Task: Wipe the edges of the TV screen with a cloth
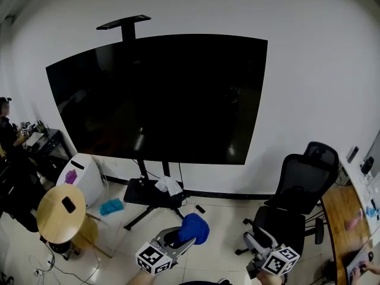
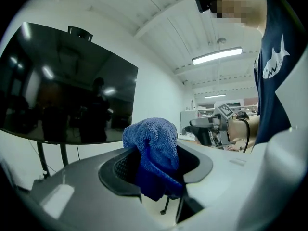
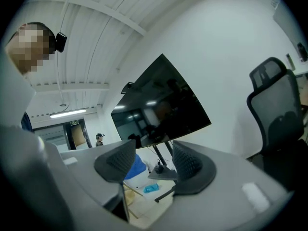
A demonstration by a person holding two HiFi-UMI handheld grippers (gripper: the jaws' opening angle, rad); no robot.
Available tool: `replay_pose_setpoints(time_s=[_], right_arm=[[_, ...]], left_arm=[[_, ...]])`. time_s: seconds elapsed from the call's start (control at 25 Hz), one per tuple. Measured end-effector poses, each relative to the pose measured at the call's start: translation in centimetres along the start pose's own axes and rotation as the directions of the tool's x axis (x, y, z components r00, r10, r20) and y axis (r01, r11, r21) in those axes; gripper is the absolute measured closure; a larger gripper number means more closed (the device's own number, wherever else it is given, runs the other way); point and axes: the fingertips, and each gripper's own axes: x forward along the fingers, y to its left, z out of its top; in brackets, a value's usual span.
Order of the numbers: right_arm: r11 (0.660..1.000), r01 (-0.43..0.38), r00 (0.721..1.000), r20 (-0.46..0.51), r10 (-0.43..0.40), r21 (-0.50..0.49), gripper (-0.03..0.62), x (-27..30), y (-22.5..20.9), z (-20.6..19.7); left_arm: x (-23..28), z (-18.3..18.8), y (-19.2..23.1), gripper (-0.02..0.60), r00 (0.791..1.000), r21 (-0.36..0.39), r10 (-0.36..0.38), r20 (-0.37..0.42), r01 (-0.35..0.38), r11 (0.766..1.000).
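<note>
Cloth (image 2: 153, 146) bunched, pinched tight in left claw (image 2: 156, 173), wad poking forward as wiping pad, low and well short of TV (image 1: 160, 97). Right claw (image 3: 153, 163) spread, empty, off to side.

The wall (image 1: 320, 70) behind is plain white, and the floor (image 1: 222, 227) is of pale tiles. A black office chair (image 1: 300, 186) stands at the right, near a wooden bench (image 1: 338, 215) at the right edge. At the left there is a round wooden side table (image 1: 50, 212), and just behind it a white rounded container (image 1: 89, 180). The ceiling (image 2: 159, 13) is white with beams, and a long tube lamp (image 2: 219, 55) is lit. Farther back, an open doorway (image 3: 77, 136) shows.
</note>
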Motion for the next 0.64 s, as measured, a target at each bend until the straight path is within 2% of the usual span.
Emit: replay_pose_setpoints(time_s=[0.2,0.36,0.64], right_arm=[[1.000,0.007,0.999,-0.037,-0.008,-0.016,0.347,-1.3,1.1,-2.0],[0.999,-0.019,0.999,-0.048,0.017,-0.048,0.349,-2.2,2.4,-2.2],[0.995,-0.036,0.997,-0.077,0.029,-0.088,0.352,-5.6,2.6,-2.8]], left_arm=[[-1.0,-0.3,-1.6,0.405,1.000,0.029,-0.017,-0.013,0.017,0.999],[-1.5,-0.3,-2.9,0.405,0.999,-0.025,-0.023,0.023,0.023,0.999],[-1.4,-0.9,-6.2,0.405,0.999,-0.055,-0.017,0.032,0.018,0.998]])
